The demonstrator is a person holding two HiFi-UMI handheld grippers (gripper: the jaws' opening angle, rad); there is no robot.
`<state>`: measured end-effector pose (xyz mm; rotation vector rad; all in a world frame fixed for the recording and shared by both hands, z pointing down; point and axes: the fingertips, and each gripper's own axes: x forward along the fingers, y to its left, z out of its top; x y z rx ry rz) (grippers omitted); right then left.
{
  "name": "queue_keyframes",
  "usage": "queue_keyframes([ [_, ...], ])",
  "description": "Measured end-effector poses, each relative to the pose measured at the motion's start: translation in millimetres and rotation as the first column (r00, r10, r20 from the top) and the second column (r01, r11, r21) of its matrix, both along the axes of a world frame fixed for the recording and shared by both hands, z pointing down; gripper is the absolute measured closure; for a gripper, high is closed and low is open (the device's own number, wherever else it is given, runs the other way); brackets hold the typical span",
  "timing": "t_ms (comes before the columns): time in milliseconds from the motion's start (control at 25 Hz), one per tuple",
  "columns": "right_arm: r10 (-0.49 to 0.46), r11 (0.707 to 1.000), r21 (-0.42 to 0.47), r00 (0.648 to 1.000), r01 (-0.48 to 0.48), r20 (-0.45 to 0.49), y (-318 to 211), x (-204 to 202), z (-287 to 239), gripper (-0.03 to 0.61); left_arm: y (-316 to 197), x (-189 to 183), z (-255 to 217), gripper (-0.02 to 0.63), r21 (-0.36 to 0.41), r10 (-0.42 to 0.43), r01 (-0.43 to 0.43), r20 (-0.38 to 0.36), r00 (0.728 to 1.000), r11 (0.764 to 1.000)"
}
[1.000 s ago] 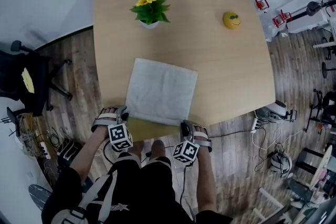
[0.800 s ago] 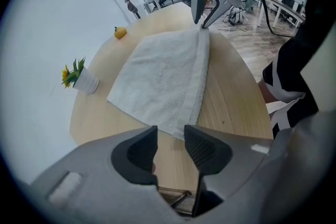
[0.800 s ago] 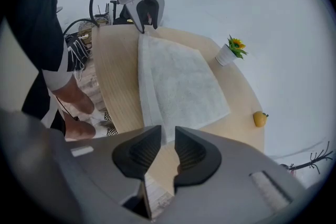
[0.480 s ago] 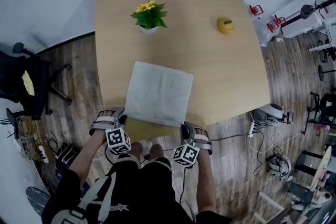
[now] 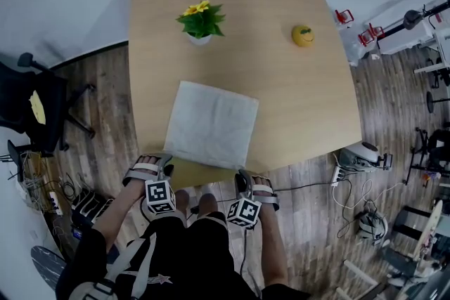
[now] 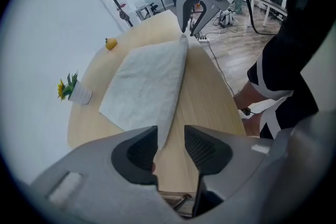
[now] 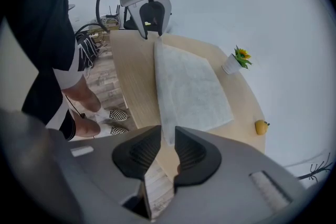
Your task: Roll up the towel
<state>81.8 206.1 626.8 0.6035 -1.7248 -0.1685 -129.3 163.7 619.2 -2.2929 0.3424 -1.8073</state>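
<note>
A pale grey folded towel (image 5: 211, 124) lies flat on the wooden table (image 5: 295, 102), its near edge close to the table's front edge. My left gripper (image 5: 164, 165) hangs just short of the towel's near left corner, and my right gripper (image 5: 241, 180) just short of the near right corner. Both sets of jaws have just been opening and stand apart. In the left gripper view the towel (image 6: 147, 81) tapers to a corner in line with the gap of the left gripper (image 6: 170, 136), untouched by the pads. The right gripper view shows the same for the towel (image 7: 191, 89) and right gripper (image 7: 168, 139).
A potted plant with yellow flowers (image 5: 200, 21) and a small yellow fruit-like toy (image 5: 304, 36) stand at the table's far side. A black chair (image 5: 35, 109) is at the left, cables and equipment (image 5: 362, 154) on the wooden floor at the right.
Both grippers have drawn back toward the person and a little up, off the towel's near corners. Their jaws stand wider. The towel still lies flat.
</note>
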Motion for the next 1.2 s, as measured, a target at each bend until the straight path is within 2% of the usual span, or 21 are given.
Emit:
queue_keyframes([
  [600,-0.048,0.993,-0.104,0.999,0.048,0.002,-9.1,-4.0,26.9,0.471,-16.5,-2.1,23.5,0.446,-0.028,0.046,-0.044,0.07,0.996,0.999],
  [1200,-0.044,0.976,-0.212,0.998,0.05,0.034,-9.9,-3.8,31.9,0.472,-16.9,-1.4,33.7,0.47,-0.121,0.085,-0.072,0.104,0.991,0.99],
])
